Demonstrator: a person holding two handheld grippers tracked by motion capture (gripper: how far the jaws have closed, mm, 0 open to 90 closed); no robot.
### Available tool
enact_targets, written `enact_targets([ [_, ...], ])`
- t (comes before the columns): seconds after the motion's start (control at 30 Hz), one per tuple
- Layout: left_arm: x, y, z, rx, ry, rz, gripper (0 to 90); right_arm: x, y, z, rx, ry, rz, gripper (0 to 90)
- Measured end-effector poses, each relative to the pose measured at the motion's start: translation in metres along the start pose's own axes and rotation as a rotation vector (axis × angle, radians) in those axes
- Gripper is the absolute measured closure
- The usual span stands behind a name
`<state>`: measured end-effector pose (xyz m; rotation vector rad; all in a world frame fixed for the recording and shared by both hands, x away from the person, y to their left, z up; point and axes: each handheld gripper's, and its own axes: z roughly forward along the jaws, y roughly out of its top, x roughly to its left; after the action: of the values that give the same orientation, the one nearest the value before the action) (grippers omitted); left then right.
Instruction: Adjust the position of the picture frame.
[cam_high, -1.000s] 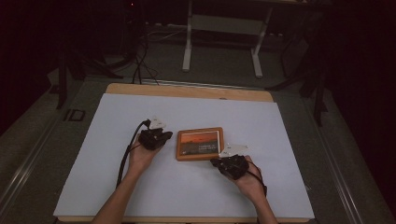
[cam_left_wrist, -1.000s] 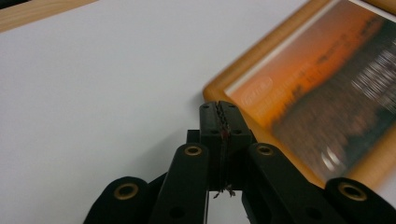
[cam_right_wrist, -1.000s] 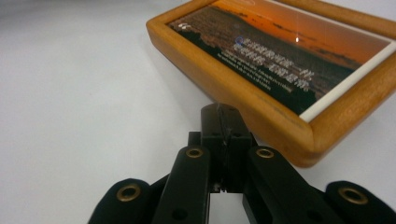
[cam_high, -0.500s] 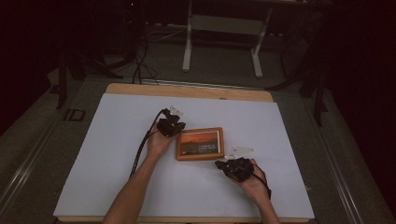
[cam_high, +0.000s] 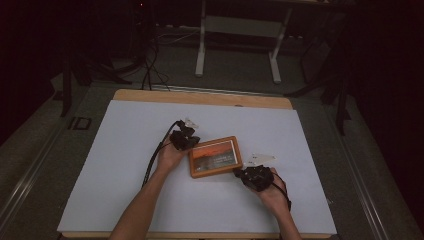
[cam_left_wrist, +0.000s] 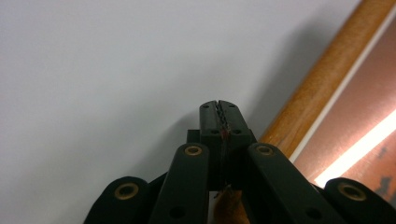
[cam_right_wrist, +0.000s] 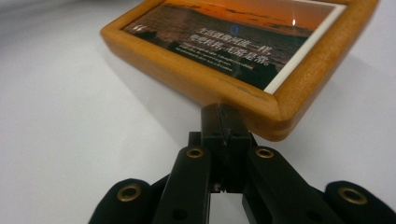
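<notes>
A wooden picture frame (cam_high: 215, 156) holding a sunset photo lies on the white table cover. My left gripper (cam_high: 193, 143) sits at the frame's far left corner. In the left gripper view the left gripper (cam_left_wrist: 218, 106) is shut with nothing between its jaws, just beside the frame's wooden edge (cam_left_wrist: 322, 79). My right gripper (cam_high: 240, 172) is at the frame's near right corner. In the right gripper view the right gripper (cam_right_wrist: 222, 112) is shut too, its tips tucked under the frame's near edge (cam_right_wrist: 243, 91).
The white cover (cam_high: 125, 150) spreads over a wooden table, whose far edge (cam_high: 200, 97) shows as a bare strip. A black cable (cam_high: 152, 160) trails from the left gripper. A white stand (cam_high: 235, 45) and cables lie on the dark floor beyond.
The left hand has moved right and away from the person, from the open cover to the frame's far left corner. The right hand has stayed in place.
</notes>
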<state>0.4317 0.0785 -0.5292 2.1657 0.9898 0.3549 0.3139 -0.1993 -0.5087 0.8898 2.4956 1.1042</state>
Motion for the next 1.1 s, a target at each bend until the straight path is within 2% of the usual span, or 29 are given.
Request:
enact_targets([
  [0.17, -0.007, -0.014, -0.012, 0.0, -0.029, 0.016, 89.7, -0.006, -0.003, -0.004, 0.006, -0.014, 0.01, 89.9],
  [0.27, -0.013, -0.025, -0.02, -0.015, -0.067, 0.016, 89.7, -0.012, -0.005, -0.006, 0.013, -0.024, 0.022, 89.9],
  [0.47, -0.034, -0.042, -0.034, -0.02, -0.095, 0.039, 89.7, -0.021, -0.007, -0.006, 0.054, -0.054, 0.025, 90.0],
  [0.6, -0.046, -0.051, -0.039, -0.033, -0.118, 0.024, 89.7, -0.027, -0.007, -0.006, 0.054, -0.075, 0.044, 90.0],
  [0.7, -0.053, -0.056, -0.044, -0.035, -0.131, 0.029, 89.7, -0.029, -0.006, -0.005, 0.058, -0.075, 0.049, 90.0],
  [0.83, -0.058, -0.062, -0.049, -0.031, -0.122, 0.027, 89.7, -0.029, -0.004, -0.002, 0.066, -0.083, 0.039, 90.0],
  [0.97, -0.062, -0.072, -0.057, -0.027, -0.121, -0.001, 89.7, -0.03, 0.002, 0.003, 0.069, -0.088, 0.041, 90.0],
  [1.1, -0.067, -0.078, -0.062, -0.035, -0.133, 0.009, 89.7, -0.031, 0.007, 0.008, 0.071, -0.084, 0.033, 90.0],
])
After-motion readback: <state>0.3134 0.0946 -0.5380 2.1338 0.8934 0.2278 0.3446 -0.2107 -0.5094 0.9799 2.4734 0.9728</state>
